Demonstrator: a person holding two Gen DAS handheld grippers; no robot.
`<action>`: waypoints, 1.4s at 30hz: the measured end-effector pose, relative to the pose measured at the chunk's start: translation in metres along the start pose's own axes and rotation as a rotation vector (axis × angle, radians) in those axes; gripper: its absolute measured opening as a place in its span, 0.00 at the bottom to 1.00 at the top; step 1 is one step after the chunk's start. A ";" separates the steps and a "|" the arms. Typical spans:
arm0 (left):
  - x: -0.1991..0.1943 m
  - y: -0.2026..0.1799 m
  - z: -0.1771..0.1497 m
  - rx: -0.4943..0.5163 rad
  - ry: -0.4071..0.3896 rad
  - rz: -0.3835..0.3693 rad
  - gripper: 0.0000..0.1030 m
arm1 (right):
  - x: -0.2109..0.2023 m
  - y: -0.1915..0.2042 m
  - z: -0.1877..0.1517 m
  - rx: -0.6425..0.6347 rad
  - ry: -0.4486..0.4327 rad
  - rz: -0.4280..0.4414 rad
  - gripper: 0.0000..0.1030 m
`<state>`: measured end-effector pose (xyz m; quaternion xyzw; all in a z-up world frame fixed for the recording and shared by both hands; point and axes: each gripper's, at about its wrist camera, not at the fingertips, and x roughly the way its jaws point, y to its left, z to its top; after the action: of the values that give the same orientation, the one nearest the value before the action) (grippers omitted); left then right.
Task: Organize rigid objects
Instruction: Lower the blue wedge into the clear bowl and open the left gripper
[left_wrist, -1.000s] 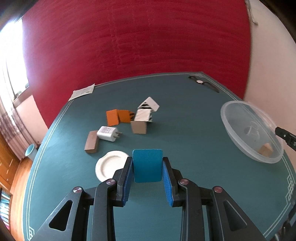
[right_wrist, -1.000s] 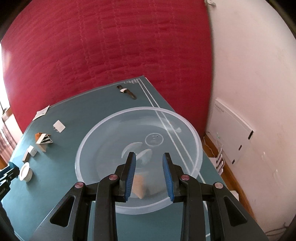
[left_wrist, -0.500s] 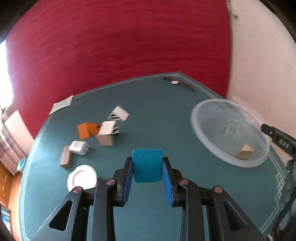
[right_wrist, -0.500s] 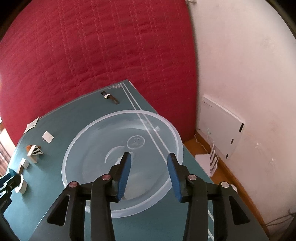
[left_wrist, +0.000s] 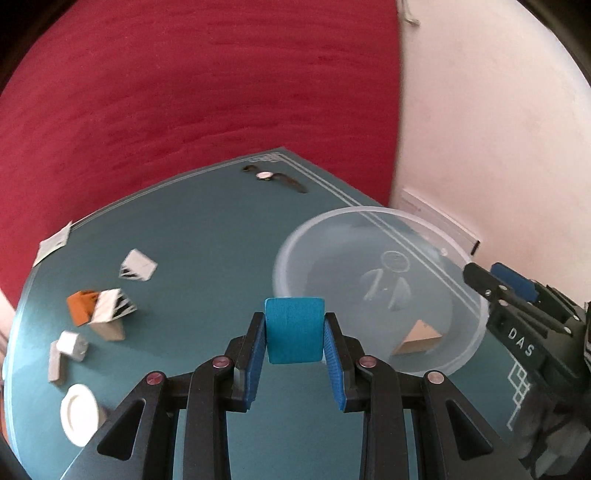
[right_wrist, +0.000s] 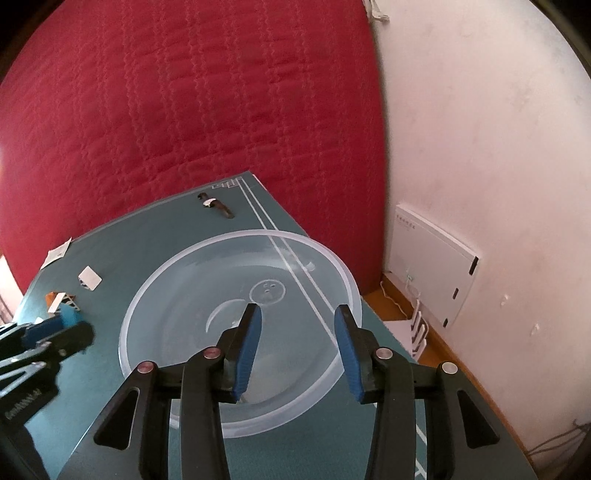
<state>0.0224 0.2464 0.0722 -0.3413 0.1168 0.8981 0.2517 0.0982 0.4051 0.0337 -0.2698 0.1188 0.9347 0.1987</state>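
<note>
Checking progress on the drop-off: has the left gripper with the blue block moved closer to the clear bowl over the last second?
Yes. In the left wrist view the clear bowl now sits just right of the left gripper and its blue block, having been far off near the frame's right edge.

A teal block (left_wrist: 294, 330) sits clamped upright between the left gripper's (left_wrist: 294, 347) pads. Ahead to its right stands a clear plastic bowl (left_wrist: 458, 360), with a tan wooden wedge (left_wrist: 419, 338) lying inside.
</note>
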 end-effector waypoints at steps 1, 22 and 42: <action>0.003 -0.004 0.002 0.006 0.002 -0.013 0.31 | 0.000 -0.001 0.000 0.002 -0.002 -0.002 0.42; 0.007 -0.003 0.001 -0.007 -0.025 0.028 0.75 | 0.001 -0.002 -0.004 0.007 -0.010 -0.004 0.48; -0.007 0.010 -0.015 -0.019 -0.058 0.119 0.96 | -0.003 0.008 -0.013 -0.035 -0.015 0.020 0.68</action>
<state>0.0293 0.2296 0.0663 -0.3097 0.1211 0.9221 0.1980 0.1026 0.3925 0.0252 -0.2652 0.1037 0.9405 0.1857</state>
